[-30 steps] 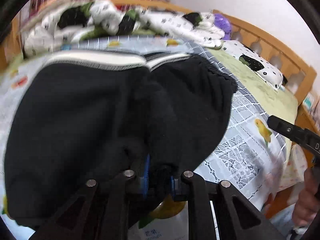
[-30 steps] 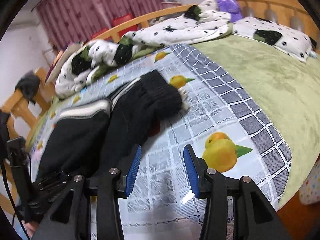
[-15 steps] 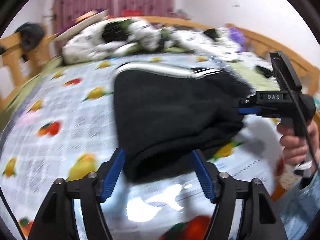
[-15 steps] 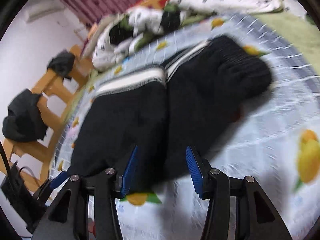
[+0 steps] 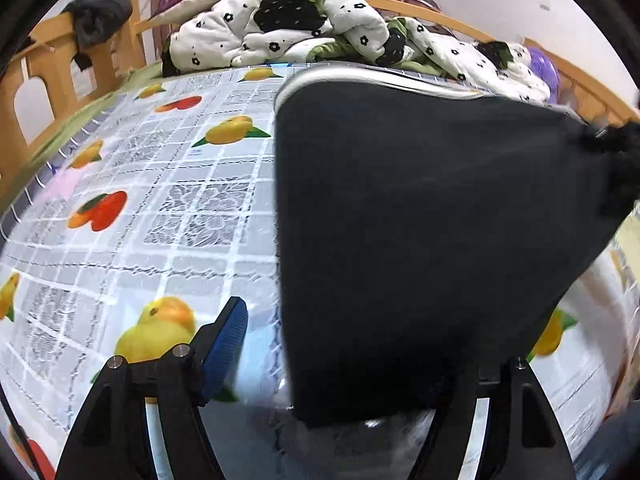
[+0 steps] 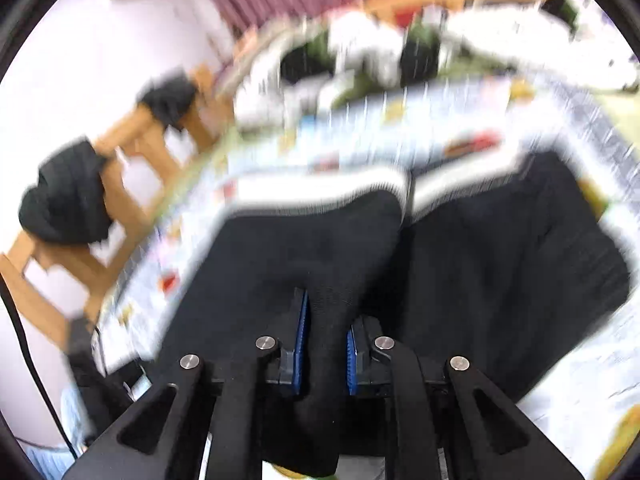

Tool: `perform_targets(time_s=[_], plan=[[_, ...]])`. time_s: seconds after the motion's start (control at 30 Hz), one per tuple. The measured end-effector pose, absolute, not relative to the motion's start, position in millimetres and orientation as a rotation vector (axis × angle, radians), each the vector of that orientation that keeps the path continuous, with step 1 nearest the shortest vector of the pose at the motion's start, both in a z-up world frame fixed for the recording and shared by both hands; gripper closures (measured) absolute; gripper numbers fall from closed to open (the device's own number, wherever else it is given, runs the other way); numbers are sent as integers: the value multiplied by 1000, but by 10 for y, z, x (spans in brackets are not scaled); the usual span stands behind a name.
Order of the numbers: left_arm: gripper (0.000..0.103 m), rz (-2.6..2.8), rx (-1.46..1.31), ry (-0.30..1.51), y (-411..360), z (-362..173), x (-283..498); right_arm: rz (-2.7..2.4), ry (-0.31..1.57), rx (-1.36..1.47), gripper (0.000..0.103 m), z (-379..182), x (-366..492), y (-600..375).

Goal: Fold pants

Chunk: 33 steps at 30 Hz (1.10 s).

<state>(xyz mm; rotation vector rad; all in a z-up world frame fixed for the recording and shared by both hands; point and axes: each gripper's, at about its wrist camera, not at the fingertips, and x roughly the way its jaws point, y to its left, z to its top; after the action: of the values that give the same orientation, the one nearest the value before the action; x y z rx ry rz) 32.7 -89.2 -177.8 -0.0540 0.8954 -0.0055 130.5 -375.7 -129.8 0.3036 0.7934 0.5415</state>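
I am holding my left gripper point(image 5: 352, 356) wide open over the bed point(image 5: 132, 216), gripping nothing; its left blue pad is showing over the fruit-print sheet, while the right finger is lying mostly hidden behind the near edge of the black pants point(image 5: 420, 240). The pants are lying flat on the bed, their straight left edge running away from me and their white-striped hem lying near the rumpled quilt point(image 5: 304, 28) at the far side. To the left of that edge the sheet is lying bare up to the wooden bed rail point(image 5: 44, 80).

My right gripper point(image 6: 325, 344) is pinching a raised ridge of the pants point(image 6: 500, 240) between its 2 blue pads, nearly closed on the cloth. This view is blurring heavily. The 2 folded halves are lying side by side, a seam between them.
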Motion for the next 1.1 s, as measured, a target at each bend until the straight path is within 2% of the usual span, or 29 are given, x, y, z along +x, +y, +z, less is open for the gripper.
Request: perform_targets(time_s=[0.1,0.2,0.3,0.33,0.4,0.47,0.7,0.83,0.9,0.97,1.1], plan=[[34,-77,-3,863,-1075,-1687,250,435,671,335,88,-969,1273,-4249],[33,-103,84,807,-1272,-1654,163,284,634,328,88,-991,1249,-4698],[33,-99,141,812,-1402,-1703,155,155,730,298,87,-1355,1327,-4956],[32,-91,146,819,-1394,-1716,160,128,801,261,86,-1565,1381,-4944],[32,-107,108,860,-1301,-1716,166,114,820,206,82,-1680,1406,-4854],[33,-161,35,901,-1159,-1658,121,96,809,161,78,-1605,1328,-4847],[33,-289,-52,863,-1011,-1387,-120,110,733,104,77,-1308,952,-4896],[35,-251,-87,911,-1114,-1438,267,66,854,5,76,-1577,1031,-4775],[33,-233,-103,970,-1202,-1625,440,47,899,47,76,-1768,1063,-4807],[32,-238,-100,997,-1252,-1766,476,38,906,81,76,-1783,1056,-4835],[31,-281,-34,978,-1246,-1669,494,58,947,33,75,-1674,1081,-4826]])
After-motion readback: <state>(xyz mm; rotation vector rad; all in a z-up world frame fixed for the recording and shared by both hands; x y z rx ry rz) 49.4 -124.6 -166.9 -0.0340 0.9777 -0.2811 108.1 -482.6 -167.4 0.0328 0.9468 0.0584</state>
